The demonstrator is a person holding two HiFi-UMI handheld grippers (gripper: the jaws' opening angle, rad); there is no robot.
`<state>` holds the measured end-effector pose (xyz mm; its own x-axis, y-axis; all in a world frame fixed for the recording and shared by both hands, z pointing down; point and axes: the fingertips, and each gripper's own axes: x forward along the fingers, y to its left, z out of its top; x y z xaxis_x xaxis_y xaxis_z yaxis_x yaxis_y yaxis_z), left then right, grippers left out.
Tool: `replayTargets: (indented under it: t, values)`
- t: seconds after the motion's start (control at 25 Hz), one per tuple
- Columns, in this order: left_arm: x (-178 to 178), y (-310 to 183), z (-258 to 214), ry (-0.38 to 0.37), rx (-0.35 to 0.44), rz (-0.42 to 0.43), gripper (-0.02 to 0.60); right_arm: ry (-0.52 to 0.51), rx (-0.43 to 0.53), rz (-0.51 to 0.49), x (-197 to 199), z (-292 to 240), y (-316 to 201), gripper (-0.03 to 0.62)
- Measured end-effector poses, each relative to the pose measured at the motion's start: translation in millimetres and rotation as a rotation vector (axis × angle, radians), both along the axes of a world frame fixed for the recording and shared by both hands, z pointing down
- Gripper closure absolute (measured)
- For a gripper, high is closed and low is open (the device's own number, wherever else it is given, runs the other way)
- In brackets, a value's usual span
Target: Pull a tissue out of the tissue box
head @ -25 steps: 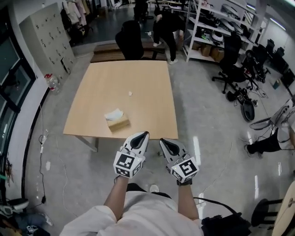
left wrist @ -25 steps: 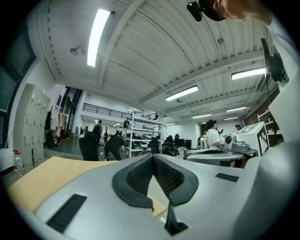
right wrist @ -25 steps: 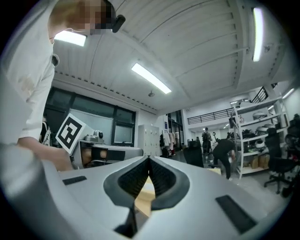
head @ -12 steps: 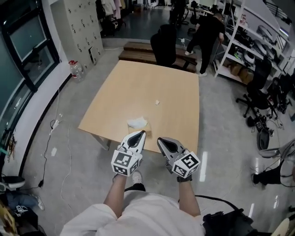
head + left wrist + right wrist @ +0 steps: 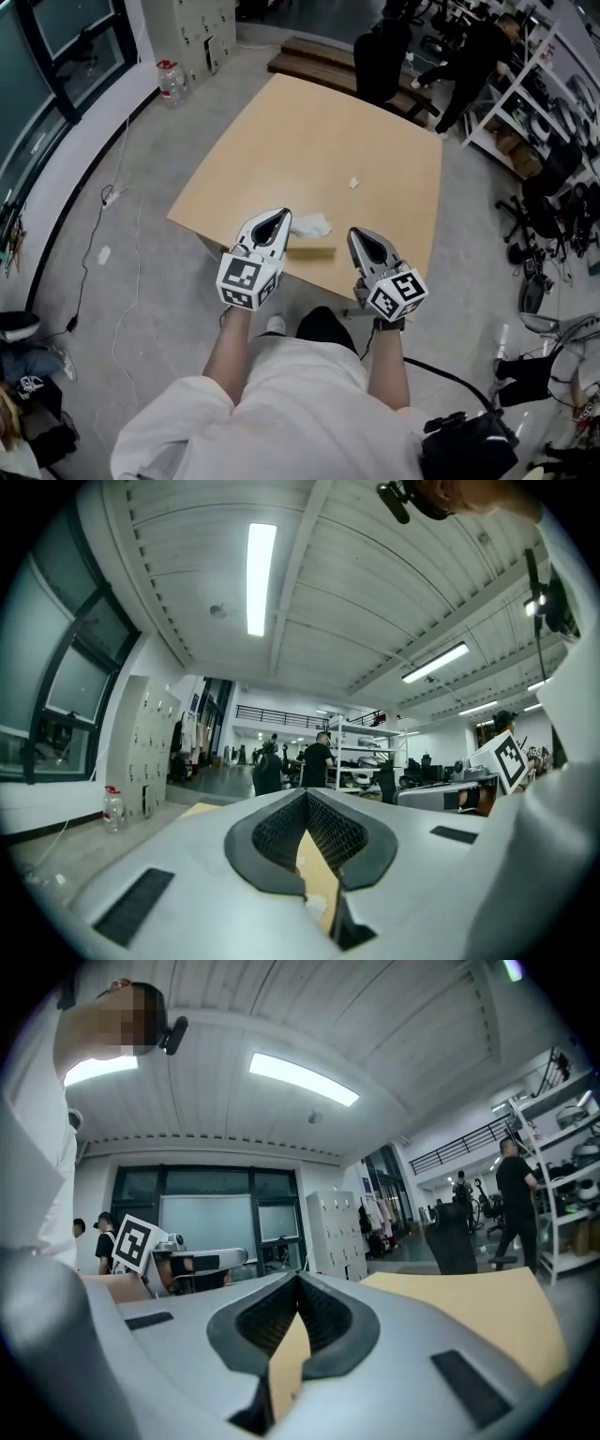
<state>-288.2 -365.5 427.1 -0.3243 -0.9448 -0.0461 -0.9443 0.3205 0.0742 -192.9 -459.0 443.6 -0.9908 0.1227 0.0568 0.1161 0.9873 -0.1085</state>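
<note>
At the far left a dark window (image 5: 56, 56) runs along the wall, with a water bottle (image 5: 172, 81) on the floor beside grey lockers (image 5: 192, 28). A pale wooden table (image 5: 309, 141) fills the middle of the room. The left gripper (image 5: 278, 217) is held over the table's near edge; its jaws are closed tip to tip with nothing between them, and only the tabletop shows through the gap behind the tips. Just to its right the tissue box (image 5: 311, 251) lies close to the near edge, and a white tissue (image 5: 310, 225) sticks up from its top, next to the left gripper's tip. Farther back on the table lies a small white scrap (image 5: 353, 184). The right gripper (image 5: 359, 234) is to the right of the box, clear of it, with its jaws closed and empty. Beyond the far right corner a person in black (image 5: 473, 61) bends near some shelves (image 5: 539, 84)
</note>
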Motion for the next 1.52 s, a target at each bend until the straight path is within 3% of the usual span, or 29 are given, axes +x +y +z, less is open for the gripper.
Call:
replayTargets:
  t: [0.24, 0.44, 0.76, 0.96, 1.32, 1.52]
  values:
    - [-22.6, -11.2, 46.3, 0.067, -0.080, 0.000, 0.581, 0.138, 0.053, -0.015, -31.0, 43.4, -17.1, 0.589]
    - [-42.4, -20.3, 90.0, 0.155, -0.139, -0.032, 0.581, 0.282, 0.094, -0.087, -47.7, 92.6, -27.4, 0.579]
    - [-51.5, -43.3, 134.9, 0.237, -0.209, -0.072, 0.581, 0.441, 0.105, -0.122, -65.6, 150.5, -61.7, 0.442]
    - [-58.0, -50.3, 153.3, 0.264, -0.244, -0.079, 0.581, 0.501, 0.082, -0.146, -95.0, 179.8, -64.5, 0.427]
    - [-76.4, -63.4, 175.0, 0.300, -0.293, -0.088, 0.581, 0.706, 0.052, -0.118, -139.2, 240.8, -68.3, 0.424]
    - [-88.7, -65.2, 181.2, 0.312, -0.305, -0.097, 0.581, 0.790, 0.087, -0.165, -157.1, 258.4, -56.7, 0.425]
